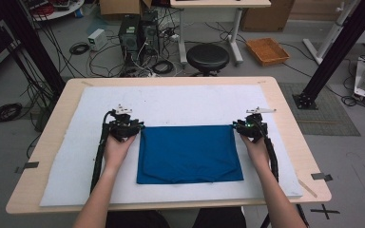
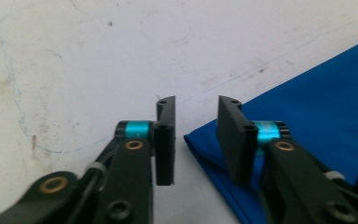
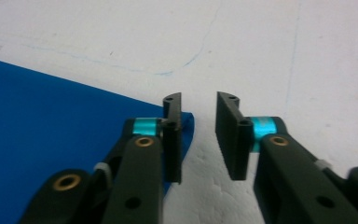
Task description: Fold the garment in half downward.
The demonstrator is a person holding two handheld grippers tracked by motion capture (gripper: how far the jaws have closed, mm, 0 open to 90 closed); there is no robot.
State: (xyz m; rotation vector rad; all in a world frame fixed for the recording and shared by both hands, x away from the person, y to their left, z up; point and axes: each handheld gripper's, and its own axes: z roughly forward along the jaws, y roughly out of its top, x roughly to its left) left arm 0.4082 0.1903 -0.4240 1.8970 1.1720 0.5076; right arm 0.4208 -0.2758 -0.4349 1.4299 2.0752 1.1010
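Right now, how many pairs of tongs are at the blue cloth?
2. The left tongs sit at the far left corner of the blue cloth; the right tongs sit at its far right corner. Both stand open, gripping nothing.

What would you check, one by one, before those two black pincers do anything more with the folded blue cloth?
1. Left gripper open, nothing pinched: ok.
2. Right gripper open, nothing pinched: ok.
3. Blue cloth lying flat on the white mat: ok.
4. Far corners of the cloth beside each gripper, within easy reach: ok.
5. Near edge of the cloth even: not ok, it dips in the middle.
6. Layers underneath lined up: cannot tell.
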